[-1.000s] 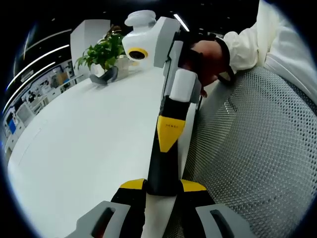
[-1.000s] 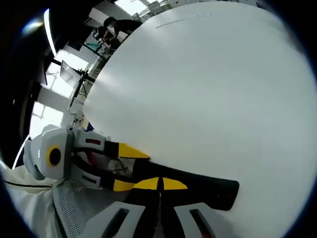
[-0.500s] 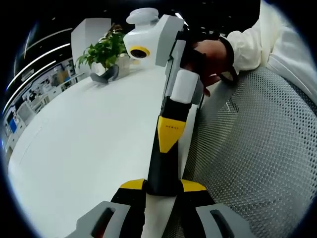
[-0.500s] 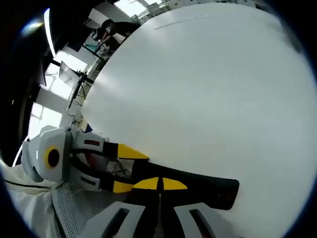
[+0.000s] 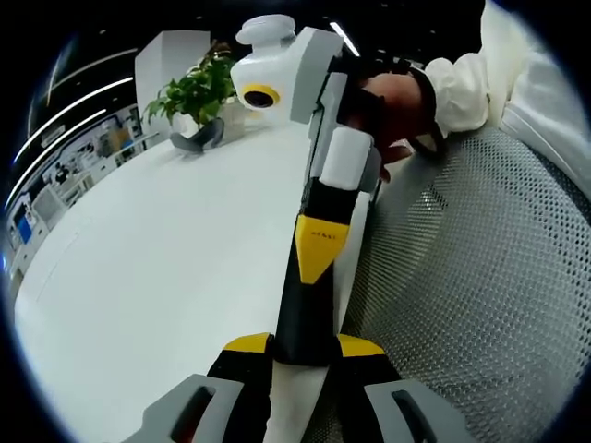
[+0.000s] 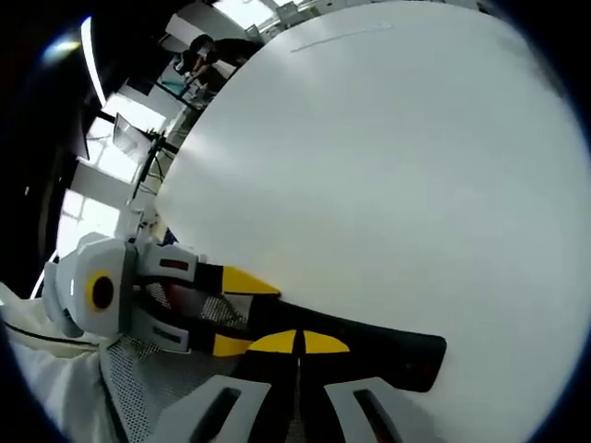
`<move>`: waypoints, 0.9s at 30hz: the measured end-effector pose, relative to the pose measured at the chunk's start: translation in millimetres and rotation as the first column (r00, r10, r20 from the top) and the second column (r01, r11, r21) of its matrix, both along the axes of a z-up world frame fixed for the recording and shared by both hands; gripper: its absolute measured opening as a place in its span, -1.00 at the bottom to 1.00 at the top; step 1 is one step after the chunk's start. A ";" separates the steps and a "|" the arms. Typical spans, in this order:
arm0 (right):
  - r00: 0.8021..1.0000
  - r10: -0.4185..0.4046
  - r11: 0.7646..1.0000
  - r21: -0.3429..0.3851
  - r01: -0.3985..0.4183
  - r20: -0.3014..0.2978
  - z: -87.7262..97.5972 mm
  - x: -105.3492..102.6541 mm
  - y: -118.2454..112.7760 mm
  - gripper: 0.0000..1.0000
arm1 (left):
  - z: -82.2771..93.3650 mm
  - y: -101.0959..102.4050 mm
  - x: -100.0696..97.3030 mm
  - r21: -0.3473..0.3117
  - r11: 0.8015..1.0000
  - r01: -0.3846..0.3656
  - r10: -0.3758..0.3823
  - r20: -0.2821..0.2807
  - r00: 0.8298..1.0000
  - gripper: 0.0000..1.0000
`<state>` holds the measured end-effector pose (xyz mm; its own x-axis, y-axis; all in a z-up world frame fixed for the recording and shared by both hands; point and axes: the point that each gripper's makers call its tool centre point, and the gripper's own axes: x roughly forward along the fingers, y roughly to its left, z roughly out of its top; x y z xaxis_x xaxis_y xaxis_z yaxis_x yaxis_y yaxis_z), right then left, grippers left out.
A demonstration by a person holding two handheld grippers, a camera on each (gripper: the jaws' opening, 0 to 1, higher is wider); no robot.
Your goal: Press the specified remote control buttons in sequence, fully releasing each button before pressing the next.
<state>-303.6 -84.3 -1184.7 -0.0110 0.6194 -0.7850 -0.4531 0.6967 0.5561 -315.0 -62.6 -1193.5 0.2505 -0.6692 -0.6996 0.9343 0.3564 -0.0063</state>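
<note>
– White table top (image 5: 148, 277) runs across both views. How many things are on it?

– One remote control (image 5: 303, 314), black and long, over the near edge of the table. One potted plant (image 5: 194, 92) stands far back, with one grey curved object (image 5: 199, 138) just beside it; I cannot tell what that is.

– And the grippers?

– Two. The left gripper (image 5: 305, 346) has its yellow-tipped jaws closed against the two sides of the remote control's near end and holds it. The right gripper (image 5: 319, 245) comes in from above with its jaws pressed together and nothing between them, its yellow tip down on the remote control's top face. One hand (image 5: 397, 101) in a white sleeve (image 5: 462, 83) grips it.

– Which button?

– Cannot tell; the tip and the dark surface hide the keys.

– What does the right gripper view show?

– The right gripper (image 6: 295, 343) with its jaws meeting on the remote control (image 6: 388, 346), and the left gripper (image 6: 238, 312) clasping it from the left.

– Anything in the way?

– Grey mesh (image 5: 462, 277) lies beside the table edge, under the hands. Far off, people (image 6: 208, 46) stand by bright windows.
</note>
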 end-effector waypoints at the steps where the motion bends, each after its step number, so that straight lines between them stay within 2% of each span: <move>1: 1.000 0.002 1.000 -0.002 -0.002 0.006 0.2 -0.3 0.2 -1.00 | 0.0 0.1 0.0 -0.001 1.000 0.000 0.000 0.001 1.000 -0.51; 9: 1.000 -0.028 1.000 -0.001 0.028 -0.005 -1.7 2.5 -0.9 -1.00 | -1.6 -0.3 -1.6 0.020 1.000 0.012 -0.012 0.003 1.000 -0.49; 10: 1.000 -0.021 1.000 -0.002 0.021 -0.003 -1.4 1.8 -0.7 -1.00 | -1.2 -1.3 -0.9 0.022 0.999 0.029 -0.029 0.020 0.999 -0.49; 11: 1.000 -0.009 1.000 -0.004 0.009 0.002 -0.8 1.2 -0.3 -1.00 | -1.4 -0.8 -0.6 0.014 1.000 0.013 -0.013 0.005 1.000 -0.49; 13: 1.000 0.001 1.000 -0.008 -0.001 0.003 -0.2 0.8 -0.3 -1.00 | -1.6 -0.8 -0.8 0.013 1.000 0.020 -0.020 0.011 1.000 -0.49; 17: 1.000 -0.023 1.000 -0.007 0.023 -0.003 0.5 2.4 -1.8 -1.00 | -0.9 -0.8 -0.6 0.001 1.000 0.023 -0.024 0.011 1.000 -0.49; 18: 0.999 -0.030 0.999 -0.014 0.030 0.016 1.0 4.8 -3.2 -1.00 | -0.9 -0.7 -0.5 0.001 1.000 0.025 -0.025 0.012 1.000 -0.49; 19: 0.997 -0.035 0.999 -0.018 0.036 0.067 3.0 11.5 -4.8 -1.00 | -0.8 -0.8 -0.4 0.001 1.000 0.026 -0.026 0.012 1.000 -0.49; 22: 0.990 -0.093 0.995 0.057 0.087 0.109 18.5 20.5 -0.8 -1.00 | -0.6 -1.0 -0.2 0.000 1.000 0.027 -0.027 0.012 1.000 -0.49; 27: 0.951 -0.206 0.973 0.154 0.173 0.233 47.8 44.0 -9.1 -1.00 | -0.6 -1.2 0.3 0.000 1.000 0.027 -0.027 0.013 1.000 -0.49</move>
